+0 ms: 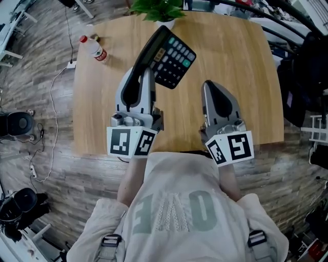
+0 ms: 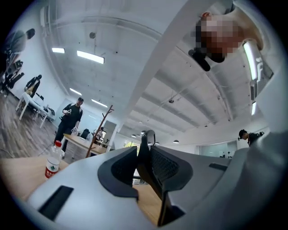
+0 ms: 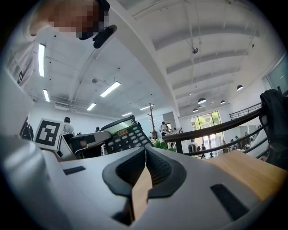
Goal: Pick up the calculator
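Observation:
The black calculator (image 1: 171, 57) with pale and green keys hangs tilted above the wooden table (image 1: 241, 77). My left gripper (image 1: 146, 69) is shut on its left edge. In the left gripper view the calculator (image 2: 153, 168) shows edge-on, as a thin dark slab pinched between the pads. My right gripper (image 1: 207, 86) hovers to its right, apart from it, shut with nothing between its tips. In the right gripper view the right gripper (image 3: 145, 150) has its pads touching, and the calculator (image 3: 122, 134) stands keys-forward at the left.
A plastic water bottle (image 1: 95, 50) with a red cap lies at the table's far left corner. A potted plant (image 1: 160, 10) stands at the far edge. Dark clothing (image 1: 302, 77) hangs past the table's right side. Cables run over the floor at the left.

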A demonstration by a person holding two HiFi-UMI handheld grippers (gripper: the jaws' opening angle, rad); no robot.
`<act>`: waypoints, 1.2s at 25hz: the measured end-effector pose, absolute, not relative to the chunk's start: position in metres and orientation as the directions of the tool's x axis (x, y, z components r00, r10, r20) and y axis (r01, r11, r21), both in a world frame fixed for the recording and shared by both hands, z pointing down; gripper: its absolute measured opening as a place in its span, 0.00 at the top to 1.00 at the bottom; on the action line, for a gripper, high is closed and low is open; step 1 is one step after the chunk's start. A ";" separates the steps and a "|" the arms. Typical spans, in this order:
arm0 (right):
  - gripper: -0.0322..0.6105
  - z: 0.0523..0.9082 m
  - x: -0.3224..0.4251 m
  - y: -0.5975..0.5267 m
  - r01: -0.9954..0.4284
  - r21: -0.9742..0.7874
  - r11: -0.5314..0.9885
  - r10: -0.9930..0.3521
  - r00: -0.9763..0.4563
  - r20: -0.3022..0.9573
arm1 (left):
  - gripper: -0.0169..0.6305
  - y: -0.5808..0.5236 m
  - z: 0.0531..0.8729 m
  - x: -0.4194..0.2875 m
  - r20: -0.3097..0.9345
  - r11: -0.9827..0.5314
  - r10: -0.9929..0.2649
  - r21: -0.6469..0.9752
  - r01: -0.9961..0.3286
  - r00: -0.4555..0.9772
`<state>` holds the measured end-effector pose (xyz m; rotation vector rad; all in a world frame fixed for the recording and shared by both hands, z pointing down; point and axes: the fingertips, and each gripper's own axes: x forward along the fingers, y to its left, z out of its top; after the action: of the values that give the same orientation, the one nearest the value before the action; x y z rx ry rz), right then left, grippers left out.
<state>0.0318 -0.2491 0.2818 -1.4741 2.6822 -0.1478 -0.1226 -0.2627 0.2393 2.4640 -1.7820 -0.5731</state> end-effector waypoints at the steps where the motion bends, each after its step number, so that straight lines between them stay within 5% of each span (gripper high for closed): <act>1: 0.92 0.282 0.030 -0.248 -0.837 -0.117 0.535 -0.844 -0.536 -0.021 | 0.82 -0.259 0.237 -0.122 -0.275 -0.327 -0.925 0.225 -0.918 0.262; 30: 0.92 0.268 0.028 -0.252 -0.857 -0.004 0.515 -0.856 -0.514 -0.062 | 0.82 -0.238 0.204 -0.126 -0.363 -0.266 -0.906 0.091 -0.960 0.217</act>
<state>0.0279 -0.2520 0.2675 -1.5200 2.6851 0.0413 -0.1260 -0.2383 0.2036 2.5649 -1.9863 -0.5767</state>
